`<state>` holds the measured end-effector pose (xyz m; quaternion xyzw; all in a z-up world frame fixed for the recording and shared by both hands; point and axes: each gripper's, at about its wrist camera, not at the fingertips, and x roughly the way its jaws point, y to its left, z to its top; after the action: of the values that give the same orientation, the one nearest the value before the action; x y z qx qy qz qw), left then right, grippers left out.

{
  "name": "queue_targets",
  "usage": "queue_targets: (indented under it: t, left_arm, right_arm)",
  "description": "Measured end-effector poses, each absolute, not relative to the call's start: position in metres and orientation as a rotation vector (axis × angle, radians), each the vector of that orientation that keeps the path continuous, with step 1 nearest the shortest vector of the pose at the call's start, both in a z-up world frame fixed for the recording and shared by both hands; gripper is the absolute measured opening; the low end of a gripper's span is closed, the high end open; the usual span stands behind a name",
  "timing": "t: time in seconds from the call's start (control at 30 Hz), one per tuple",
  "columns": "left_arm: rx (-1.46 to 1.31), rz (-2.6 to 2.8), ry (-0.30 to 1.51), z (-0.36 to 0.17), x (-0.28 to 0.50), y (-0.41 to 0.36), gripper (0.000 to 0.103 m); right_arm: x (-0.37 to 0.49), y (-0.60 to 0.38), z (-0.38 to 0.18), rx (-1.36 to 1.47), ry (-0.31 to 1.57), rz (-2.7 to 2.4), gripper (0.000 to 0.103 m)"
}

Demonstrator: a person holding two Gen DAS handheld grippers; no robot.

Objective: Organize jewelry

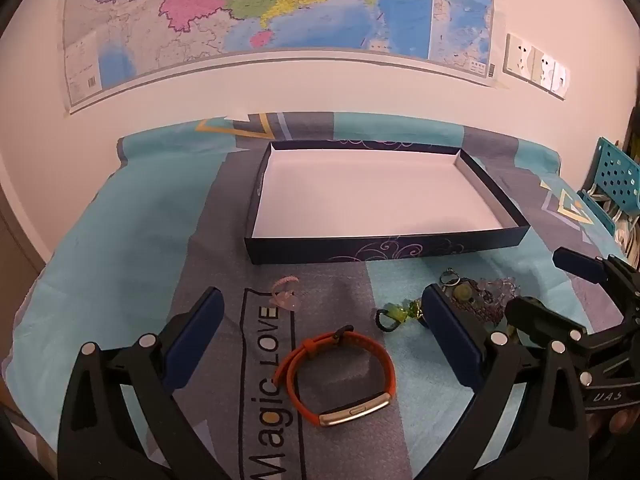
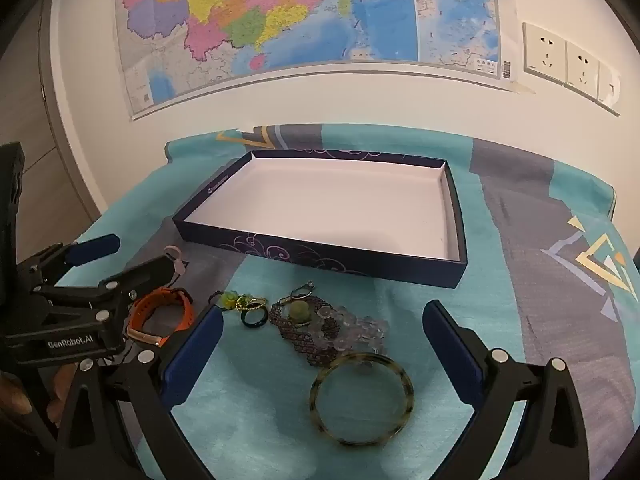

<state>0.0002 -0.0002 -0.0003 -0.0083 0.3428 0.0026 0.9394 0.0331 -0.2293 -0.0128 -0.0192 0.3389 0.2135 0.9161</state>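
Grippers released, both: left gripper [image 1: 322, 320] spread over orange band [image 1: 340, 376], right gripper [image 2: 322, 332] over bangle [image 2: 361, 398]. Navy box [image 2: 320, 258] beyond, holding nothing.

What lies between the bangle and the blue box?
In the right wrist view, a heap of beaded bracelets lies between the bangle and the blue box, then bare cloth.

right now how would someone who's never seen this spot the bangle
Find the shallow dark blue box on the teal cloth. Nearest the camera from it, past the bead pile, lies the bangle: one large, rigid, mottled olive-brown hoop, lying flat between the right gripper's open fingers.
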Motion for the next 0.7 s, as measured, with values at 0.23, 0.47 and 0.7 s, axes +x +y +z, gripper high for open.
queue_targets:
  t: [0.23,0.47,0.7]
  left_arm:
    - [-0.031,0.000,0.708,0.001,-0.001,0.006,0.097]
    - [-0.015,0.006,0.710,-0.002,-0.001,-0.003,0.097]
    - [-0.014,0.007,0.712,-0.002,-0.001,-0.003,0.097]
  right_arm:
    - [0.031,-0.229,-0.013,-0.026,0.690,0.444,0.097]
    - [0.033,-0.224,-0.016,-0.030,0.691,0.456,0.097]
    - [0.032,-0.227,-0.013,-0.023,0.696,0.455,0.097]
